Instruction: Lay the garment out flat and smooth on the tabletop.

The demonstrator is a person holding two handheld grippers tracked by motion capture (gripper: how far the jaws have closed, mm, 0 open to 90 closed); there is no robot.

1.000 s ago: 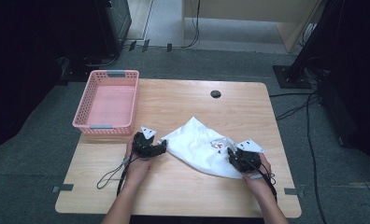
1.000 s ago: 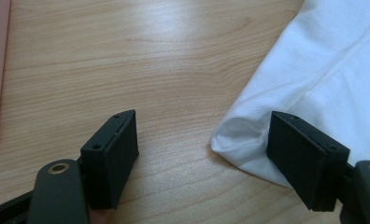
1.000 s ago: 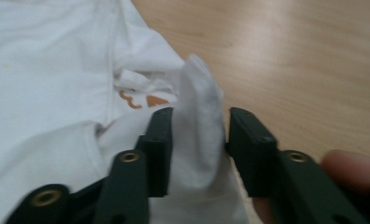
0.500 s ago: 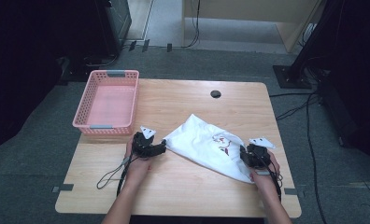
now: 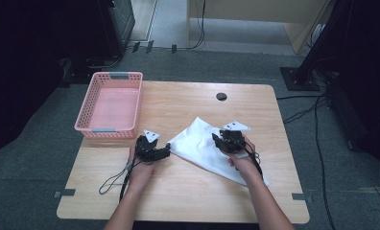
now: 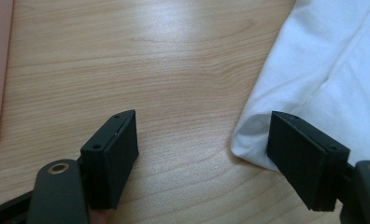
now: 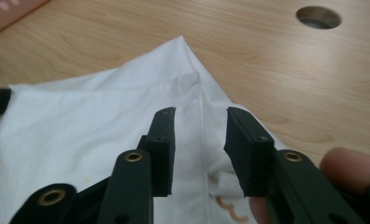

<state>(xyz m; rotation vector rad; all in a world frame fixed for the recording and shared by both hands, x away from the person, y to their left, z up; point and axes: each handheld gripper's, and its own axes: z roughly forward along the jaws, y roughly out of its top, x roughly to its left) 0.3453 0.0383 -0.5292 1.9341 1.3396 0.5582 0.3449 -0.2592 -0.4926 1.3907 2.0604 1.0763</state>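
The left tool point(image 5: 165, 152) stands wide open, one pad just touching the corner of the white cloth point(image 5: 202, 146). The right tool point(image 5: 218, 139), partly open after closing a little, grips nothing above the cloth's seam. Beyond lie bare counter point(image 5: 188, 103) and a pink basket point(image 5: 110, 129).

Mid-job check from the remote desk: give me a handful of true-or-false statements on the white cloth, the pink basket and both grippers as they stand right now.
1. The white cloth lies on the table, outside the pink basket. True.
2. The left gripper is clamped shut on the cloth. False: its jaws stand wide apart, with one jaw at the cloth's folded edge and bare wood between them.
3. The right gripper is over the cloth with a gap between its jaws. True; the jaws have just been closing a little.
4. The basket holds a folded cloth. False: nothing lies inside it.
5. A round hole sits in the tabletop beyond the cloth. True.
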